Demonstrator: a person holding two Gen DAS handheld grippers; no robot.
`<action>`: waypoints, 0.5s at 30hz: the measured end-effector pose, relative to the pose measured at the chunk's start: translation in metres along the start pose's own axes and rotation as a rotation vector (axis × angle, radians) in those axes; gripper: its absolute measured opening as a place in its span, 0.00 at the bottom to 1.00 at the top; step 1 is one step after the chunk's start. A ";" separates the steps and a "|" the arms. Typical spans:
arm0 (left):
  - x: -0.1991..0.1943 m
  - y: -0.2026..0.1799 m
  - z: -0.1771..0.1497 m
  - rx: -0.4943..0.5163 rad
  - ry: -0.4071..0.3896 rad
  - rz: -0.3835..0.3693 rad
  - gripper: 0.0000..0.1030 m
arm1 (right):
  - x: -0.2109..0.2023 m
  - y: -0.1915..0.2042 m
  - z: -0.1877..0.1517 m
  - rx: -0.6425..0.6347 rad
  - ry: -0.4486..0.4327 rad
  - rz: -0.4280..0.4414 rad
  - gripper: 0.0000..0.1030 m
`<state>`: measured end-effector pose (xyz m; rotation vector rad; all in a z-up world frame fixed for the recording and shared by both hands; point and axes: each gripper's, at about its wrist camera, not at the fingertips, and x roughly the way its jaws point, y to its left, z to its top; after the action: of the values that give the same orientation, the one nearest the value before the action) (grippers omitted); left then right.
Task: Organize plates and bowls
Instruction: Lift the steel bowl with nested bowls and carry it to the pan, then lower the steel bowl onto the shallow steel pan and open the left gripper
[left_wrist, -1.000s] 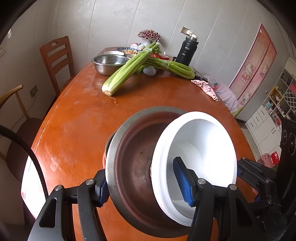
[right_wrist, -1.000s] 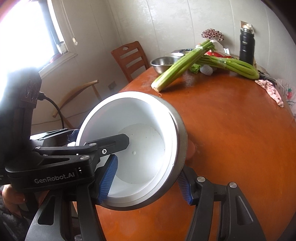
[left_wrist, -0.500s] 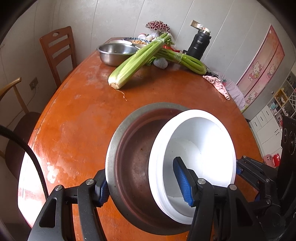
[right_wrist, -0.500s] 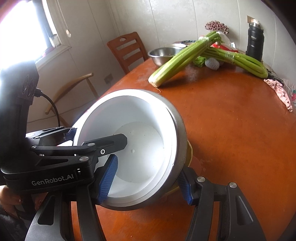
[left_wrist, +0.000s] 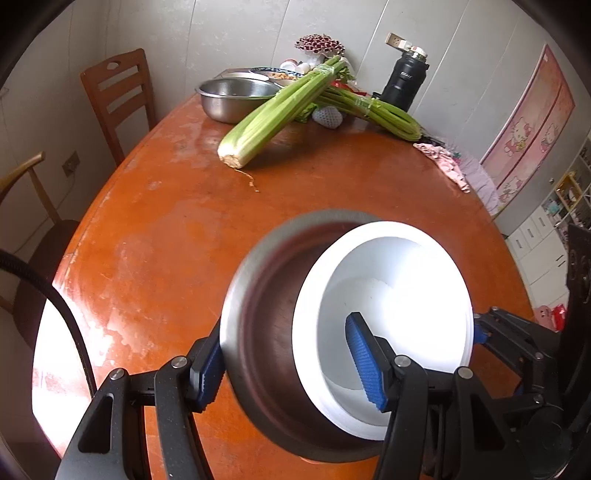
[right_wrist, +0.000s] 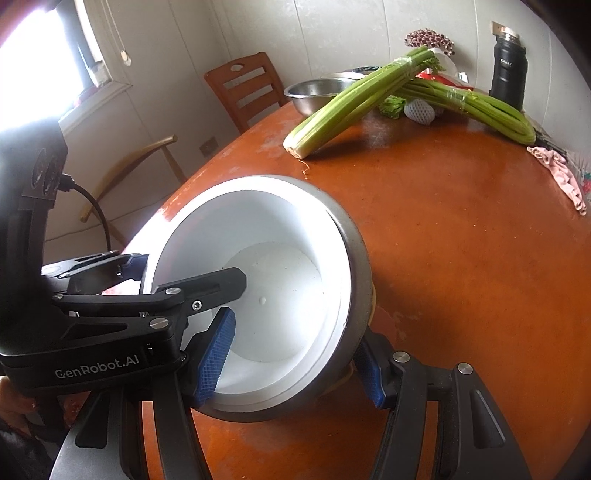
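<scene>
Two nested bowls, a white bowl (left_wrist: 402, 280) inside a steel bowl (left_wrist: 266, 317), hung tilted just above the orange table (left_wrist: 155, 236), near its front edge. The left gripper (left_wrist: 288, 363) pinched their left wall, one pad inside, one outside; the right gripper (right_wrist: 295, 356) clamped the opposite wall likewise. Celery (left_wrist: 273, 114) and another steel basin (left_wrist: 232, 96) lay well beyond.

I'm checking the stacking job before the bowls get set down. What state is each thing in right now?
white bowl: nested inside the metal bowl, empty, tilted.
metal bowl: gripped on both sides, tilted over the table.
left gripper: shut on the nested bowls' rims.
right gripper: shut on the opposite rims.
steel basin: upright at the far edge.
celery: lying down, bundled.
black flask: upright, capped.
</scene>
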<state>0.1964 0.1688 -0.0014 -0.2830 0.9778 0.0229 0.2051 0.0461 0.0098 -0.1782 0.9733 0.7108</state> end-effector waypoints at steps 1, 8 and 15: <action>0.000 0.001 0.000 -0.001 0.000 0.003 0.59 | 0.000 0.000 0.000 -0.003 -0.002 -0.002 0.62; 0.000 0.003 -0.001 -0.007 -0.003 0.013 0.59 | -0.001 0.001 -0.001 -0.015 -0.009 -0.032 0.62; -0.001 0.004 -0.003 -0.010 -0.004 0.018 0.59 | -0.003 -0.003 -0.001 -0.012 -0.019 -0.056 0.62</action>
<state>0.1931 0.1722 -0.0030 -0.2830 0.9764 0.0446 0.2054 0.0418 0.0106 -0.2078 0.9432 0.6662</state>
